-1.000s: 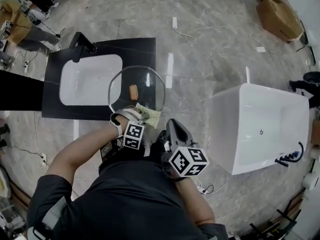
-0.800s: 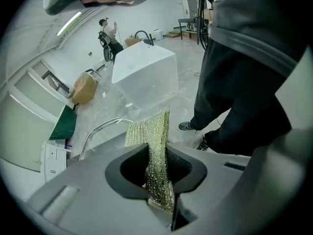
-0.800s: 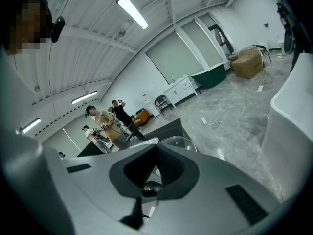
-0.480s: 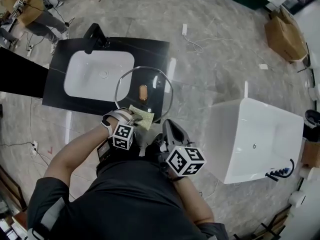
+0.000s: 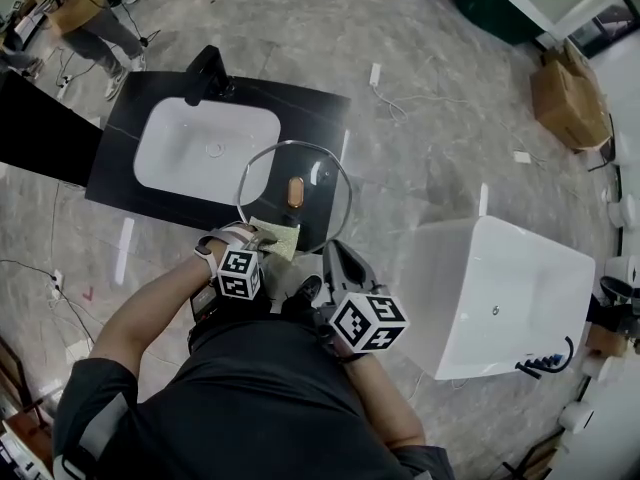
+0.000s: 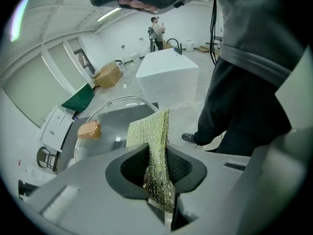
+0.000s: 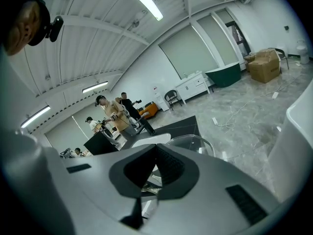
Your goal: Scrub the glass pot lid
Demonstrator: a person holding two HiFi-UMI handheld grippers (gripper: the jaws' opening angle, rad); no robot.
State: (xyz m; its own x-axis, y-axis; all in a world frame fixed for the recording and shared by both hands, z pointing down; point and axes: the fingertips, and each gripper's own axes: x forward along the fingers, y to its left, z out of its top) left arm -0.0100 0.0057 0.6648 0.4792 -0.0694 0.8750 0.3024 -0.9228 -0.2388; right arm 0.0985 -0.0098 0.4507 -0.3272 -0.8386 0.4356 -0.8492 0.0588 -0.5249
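Observation:
The round glass pot lid (image 5: pixel 265 173) with a brown knob (image 5: pixel 294 190) hangs over the black counter's front right corner. My left gripper (image 5: pixel 262 236) is shut on a yellow-green scouring pad (image 5: pixel 277 237), which lies against the lid's near rim. In the left gripper view the pad (image 6: pixel 152 141) sticks up between the jaws in front of the lid (image 6: pixel 115 114). My right gripper (image 5: pixel 336 255) is shut at the lid's near right rim and seems to hold it. The lid (image 7: pixel 193 143) shows just beyond its jaws (image 7: pixel 155 153).
A black counter (image 5: pixel 315 108) holds a white sink (image 5: pixel 207 153) and a black faucet (image 5: pixel 205 73). A white bathtub (image 5: pixel 500 298) stands on the marble floor to the right. A cardboard box (image 5: pixel 570 83) and cables lie further off. People stand at the top left (image 5: pixel 95 13).
The left gripper and the pad have slid left along the lid's near rim. The head view has shifted, so the counter and tub sit differently in frame.

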